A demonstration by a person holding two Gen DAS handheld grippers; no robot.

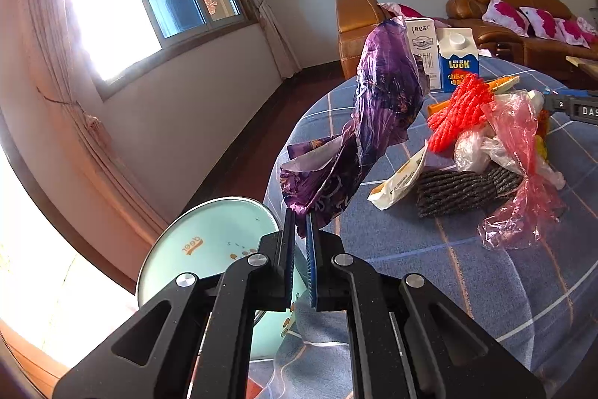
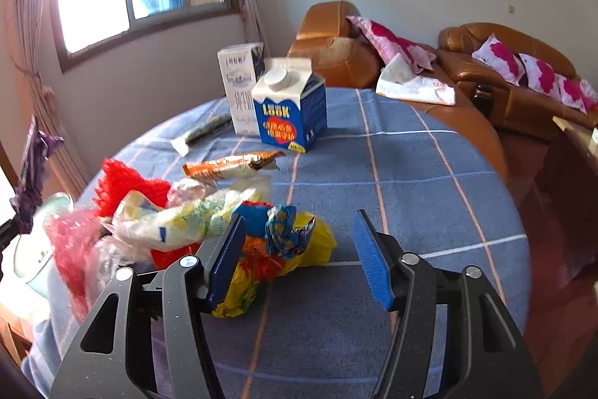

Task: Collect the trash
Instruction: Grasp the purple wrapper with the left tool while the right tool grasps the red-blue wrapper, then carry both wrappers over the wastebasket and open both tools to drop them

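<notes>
On the checked tablecloth (image 2: 411,174) most trash is still lying: 2 cartons (image 2: 287,107), then the wrapper pile (image 2: 157,219). The left gripper (image 1: 299,230) is pinching a purple wrapper (image 1: 377,107) above the pale bin (image 1: 202,242); the right gripper (image 2: 299,249) is spreading around a yellow wrapper (image 2: 276,249).

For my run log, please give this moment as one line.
left gripper: shut on purple wrapper, above bin | right gripper: open, at yellow wrapper | cartons: on table
</notes>
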